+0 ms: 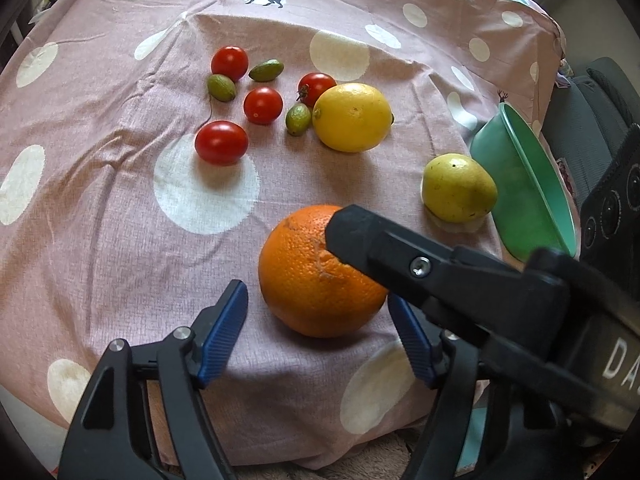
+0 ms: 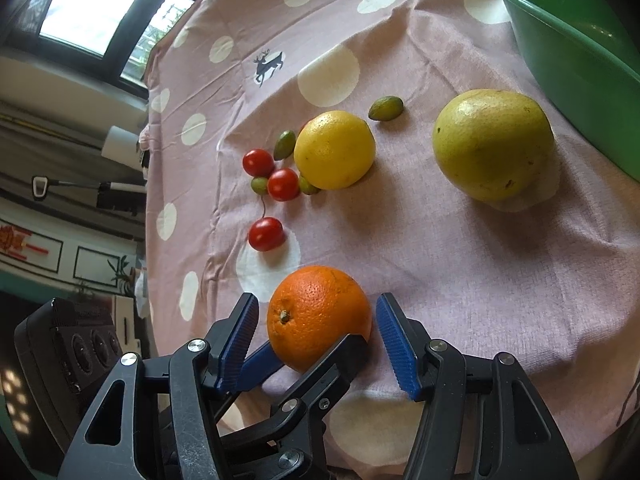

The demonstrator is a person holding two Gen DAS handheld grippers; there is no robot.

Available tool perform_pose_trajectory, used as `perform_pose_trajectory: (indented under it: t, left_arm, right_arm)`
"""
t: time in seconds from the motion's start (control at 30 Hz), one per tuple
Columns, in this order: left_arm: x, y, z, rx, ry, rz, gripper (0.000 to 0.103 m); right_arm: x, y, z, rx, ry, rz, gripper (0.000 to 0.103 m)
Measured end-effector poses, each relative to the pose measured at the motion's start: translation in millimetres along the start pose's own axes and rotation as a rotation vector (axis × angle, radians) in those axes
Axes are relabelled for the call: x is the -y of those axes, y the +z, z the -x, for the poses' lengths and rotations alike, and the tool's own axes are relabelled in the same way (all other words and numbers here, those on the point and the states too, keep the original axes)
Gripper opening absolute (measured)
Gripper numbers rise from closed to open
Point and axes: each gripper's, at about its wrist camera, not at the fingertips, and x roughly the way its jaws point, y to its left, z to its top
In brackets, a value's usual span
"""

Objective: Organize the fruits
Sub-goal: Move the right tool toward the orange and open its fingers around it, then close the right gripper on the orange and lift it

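Observation:
An orange [image 1: 312, 280] [image 2: 312, 312] rests on the pink dotted cloth near its front edge. My left gripper [image 1: 316, 294] straddles it and stands open, with cloth showing between its left blue pad and the peel. In the right wrist view the left gripper's fingers [image 2: 336, 360] reach under the orange from below. My right gripper [image 2: 317, 300] is shut on the orange, its blue pads close against the left and right sides. One of the right gripper's black fingers [image 1: 380, 248] crosses the orange's upper right in the left wrist view.
A lemon [image 1: 352, 117] [image 2: 334, 150] lies further back, with several cherry tomatoes [image 1: 221, 143] and small green fruits [image 1: 298, 119] to its left. A yellow-green pear [image 1: 460, 188] [image 2: 492, 144] sits right of the orange, beside a tilted green bowl [image 1: 532, 184] [image 2: 568, 40] at the table's right edge.

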Motion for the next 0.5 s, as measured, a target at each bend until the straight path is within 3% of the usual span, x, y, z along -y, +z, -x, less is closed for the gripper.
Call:
perform_pose_trajectory:
  t: [0.5]
  left_arm:
    - [3.0, 3.4, -9.9, -0.007, 0.053, -0.022, 0.094]
  right_arm:
    - [-1.0, 2.1, -3.9, 0.004, -0.055, 0.011, 0.063]
